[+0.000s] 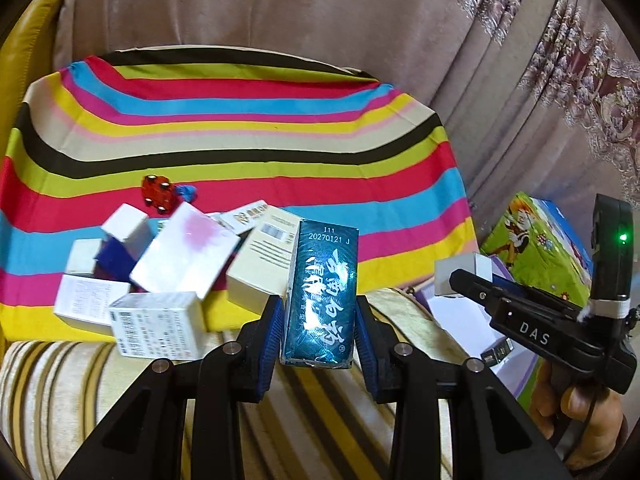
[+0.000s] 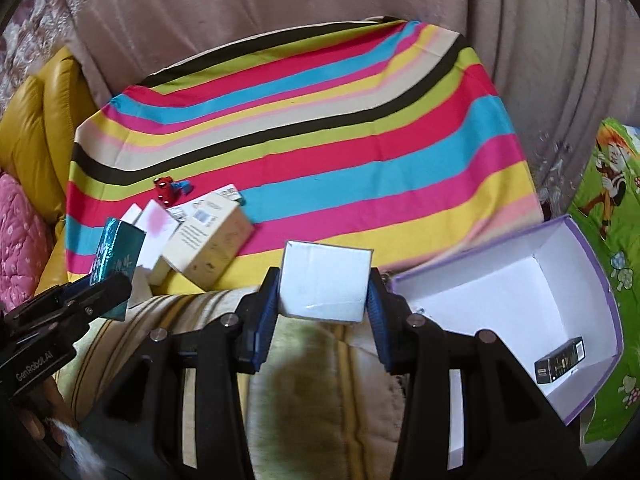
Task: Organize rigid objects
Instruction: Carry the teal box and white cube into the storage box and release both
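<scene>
My left gripper (image 1: 318, 320) is shut on a shiny teal box (image 1: 322, 296) with white script, held upright above the striped sofa edge. My right gripper (image 2: 325, 298) is shut on a plain white box (image 2: 325, 282). From the left wrist view the right gripper (image 1: 460, 280) with its white box (image 1: 464, 276) shows at the right; from the right wrist view the left gripper (image 2: 100, 280) and the teal box (image 2: 118, 258) show at the left. A pile of several white and beige boxes (image 1: 180, 264) lies on the striped cloth (image 1: 240, 120). An open purple-edged box (image 2: 520, 300) holds one small black box (image 2: 560, 360).
A small red toy car (image 1: 158, 194) lies behind the pile, beside a blue piece (image 1: 188, 191). A green cartoon-printed mat (image 2: 612, 208) is at the right, a yellow leather cushion (image 2: 36, 120) at the left, and curtains (image 1: 280, 8) hang behind.
</scene>
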`<move>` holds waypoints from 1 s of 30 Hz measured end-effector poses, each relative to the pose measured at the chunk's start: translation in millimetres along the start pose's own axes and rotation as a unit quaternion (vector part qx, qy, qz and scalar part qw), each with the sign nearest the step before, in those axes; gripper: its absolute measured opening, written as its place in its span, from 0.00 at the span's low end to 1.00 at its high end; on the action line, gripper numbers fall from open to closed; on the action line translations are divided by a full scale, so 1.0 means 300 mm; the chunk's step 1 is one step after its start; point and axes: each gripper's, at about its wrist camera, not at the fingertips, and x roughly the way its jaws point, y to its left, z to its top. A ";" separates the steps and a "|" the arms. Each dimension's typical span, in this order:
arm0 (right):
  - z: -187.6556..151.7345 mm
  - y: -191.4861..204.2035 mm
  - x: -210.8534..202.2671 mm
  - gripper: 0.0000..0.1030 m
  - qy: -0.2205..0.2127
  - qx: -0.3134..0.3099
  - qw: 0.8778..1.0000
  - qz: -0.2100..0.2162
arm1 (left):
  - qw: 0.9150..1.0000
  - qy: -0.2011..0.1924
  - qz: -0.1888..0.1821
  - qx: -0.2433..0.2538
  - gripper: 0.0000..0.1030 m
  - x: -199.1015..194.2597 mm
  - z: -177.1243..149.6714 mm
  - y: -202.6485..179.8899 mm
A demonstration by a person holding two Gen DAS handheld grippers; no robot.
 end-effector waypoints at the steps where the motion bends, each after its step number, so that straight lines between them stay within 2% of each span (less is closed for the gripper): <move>1: 0.000 -0.013 -0.004 0.44 -0.001 0.003 1.000 -0.005 | 1.000 0.002 -0.001 0.003 0.35 0.001 -0.004 -0.009; 17: -0.050 -0.264 -0.017 0.44 0.014 0.044 0.998 -0.054 | 0.997 0.062 -0.028 0.047 0.35 0.119 0.001 -0.176; 24: -0.077 -0.356 -0.030 0.44 0.017 0.062 0.995 -0.073 | 0.991 0.095 -0.051 0.084 0.35 0.189 -0.009 -0.306; 30: -0.095 -0.429 -0.042 0.44 0.018 0.070 0.993 -0.094 | 0.986 0.117 -0.081 0.088 0.35 0.246 -0.009 -0.375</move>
